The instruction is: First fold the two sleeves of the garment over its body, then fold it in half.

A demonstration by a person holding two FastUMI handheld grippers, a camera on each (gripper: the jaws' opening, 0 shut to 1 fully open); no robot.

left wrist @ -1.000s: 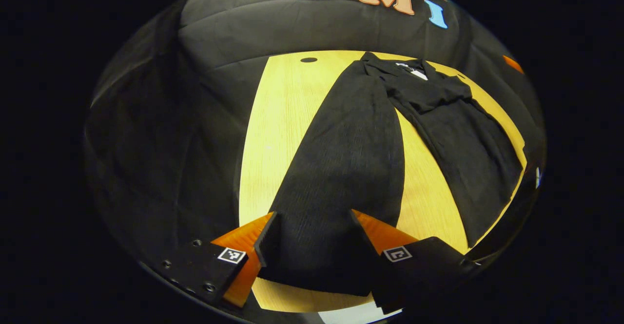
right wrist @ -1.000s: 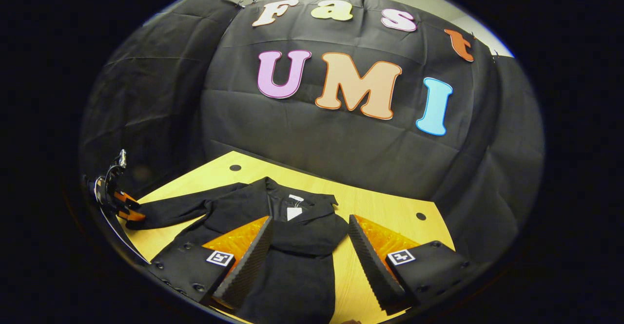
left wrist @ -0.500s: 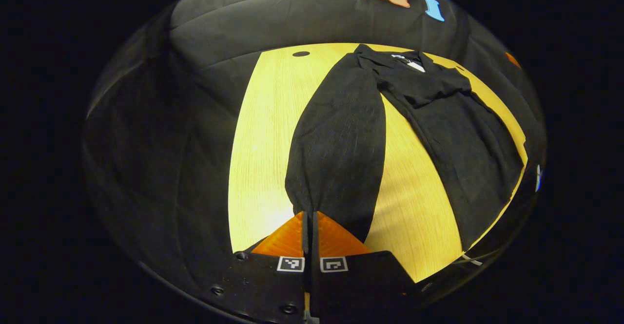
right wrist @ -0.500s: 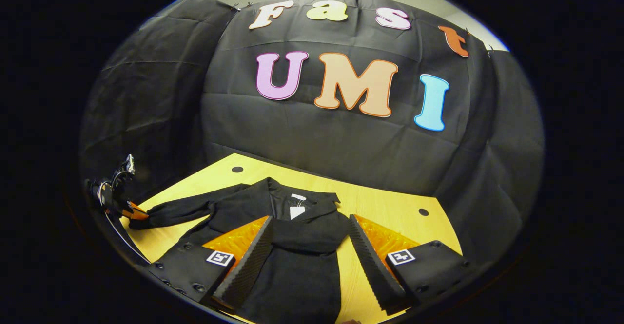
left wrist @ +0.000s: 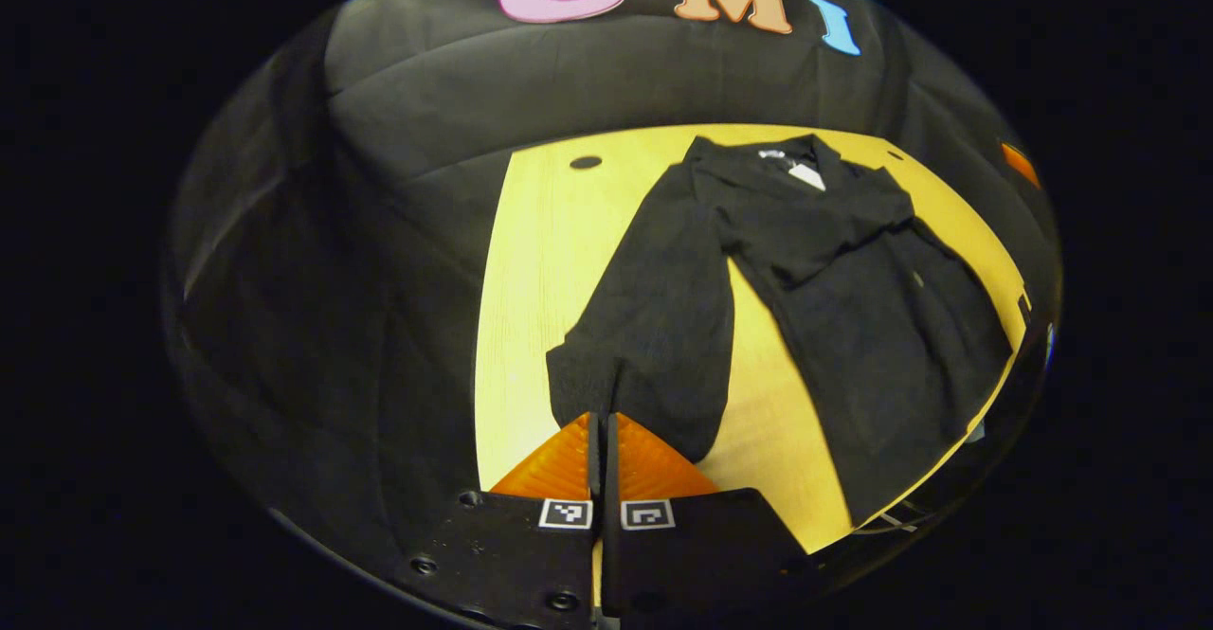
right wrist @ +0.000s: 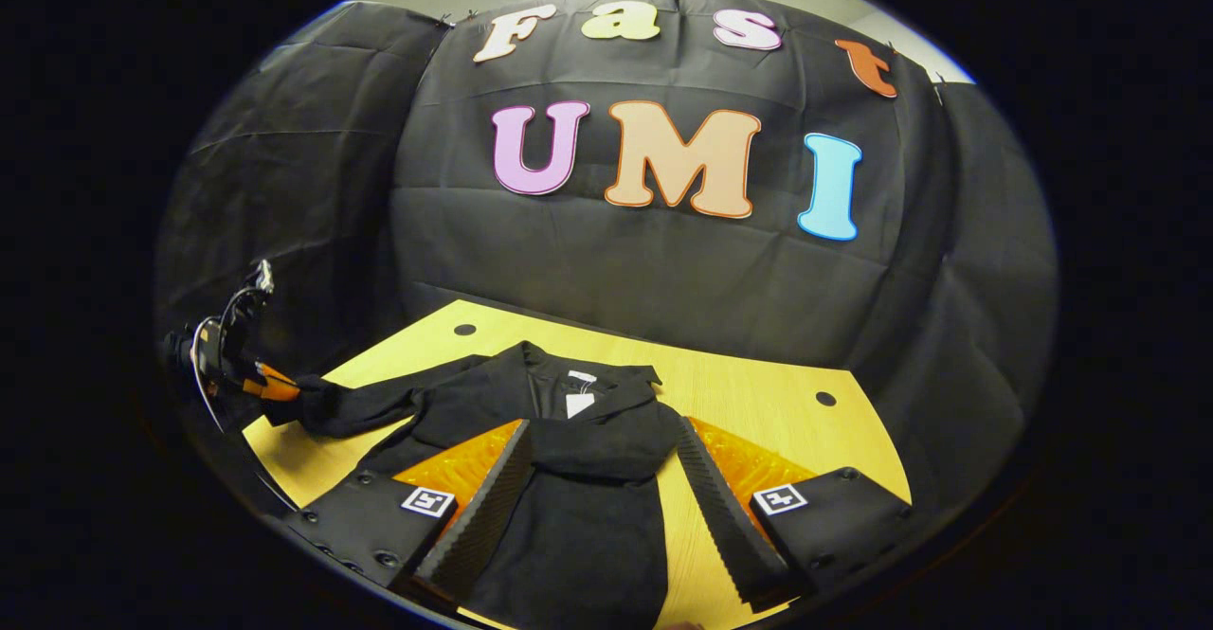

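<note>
In the left gripper view the left claw (left wrist: 601, 436) sits at the bottom centre of the frame, its two fingers pressed flat together on the cuff end of the sleeve (left wrist: 654, 327); the sleeve runs as a long black band from the claw up and to the right, to the shoulder near the collar (left wrist: 791, 152) in the upper middle; the body of the jacket (left wrist: 872, 327) lies to the right of the sleeve on the yellow bench (left wrist: 531, 279), with a wedge of bare wood between the two; so the body lies to the right of the claw, across the sleeve's long axis, and the fold likely calls for carrying the cuff that way; a small white tag (left wrist: 807, 175) shows inside the collar, too small to read.

In the right gripper view the right claw (right wrist: 597, 507) hangs at the bottom centre with its fingers spread wide and nothing between them gripped; the jacket (right wrist: 569, 526) lies under it, the collar just beyond the fingertips; the other sleeve appears already laid across the chest; the held sleeve (right wrist: 379, 407) stretches toward the left edge, where the left claw (right wrist: 275, 388) pinches its end, raised a little off the bench (right wrist: 749, 393); the markers on the claw blocks carry no readable writing.
</note>
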